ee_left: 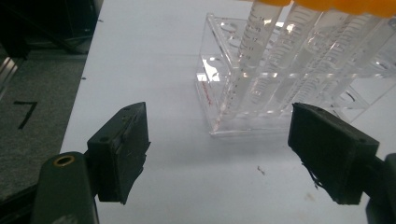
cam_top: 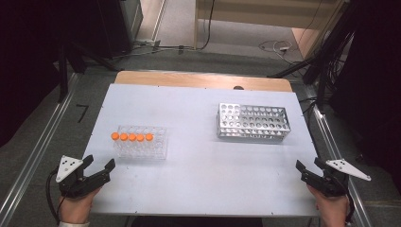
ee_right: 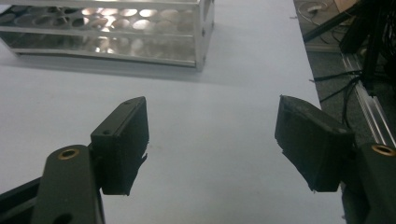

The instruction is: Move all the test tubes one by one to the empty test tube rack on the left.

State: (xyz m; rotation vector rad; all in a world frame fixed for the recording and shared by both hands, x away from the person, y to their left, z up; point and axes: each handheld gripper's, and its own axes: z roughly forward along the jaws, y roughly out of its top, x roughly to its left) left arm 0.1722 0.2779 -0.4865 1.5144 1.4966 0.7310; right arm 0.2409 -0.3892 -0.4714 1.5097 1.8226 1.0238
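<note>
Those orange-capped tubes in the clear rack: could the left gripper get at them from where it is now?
Probably yes. The left gripper is open, aimed at the orange-capped tubes in the clear rack, with bare table between them.

Tube caps (ee_left: 327, 3) cut off by top edge.

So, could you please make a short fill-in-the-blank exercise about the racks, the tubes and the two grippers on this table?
1. The clear rack holds ___ tubes with orange caps.
2. The metal rack stands nearer to the ___ hand-held gripper.
3. The jaws of the left hand-held gripper are ___.
4. The holes of the metal rack are all ___.

Missing words: five; right; open; empty
</note>
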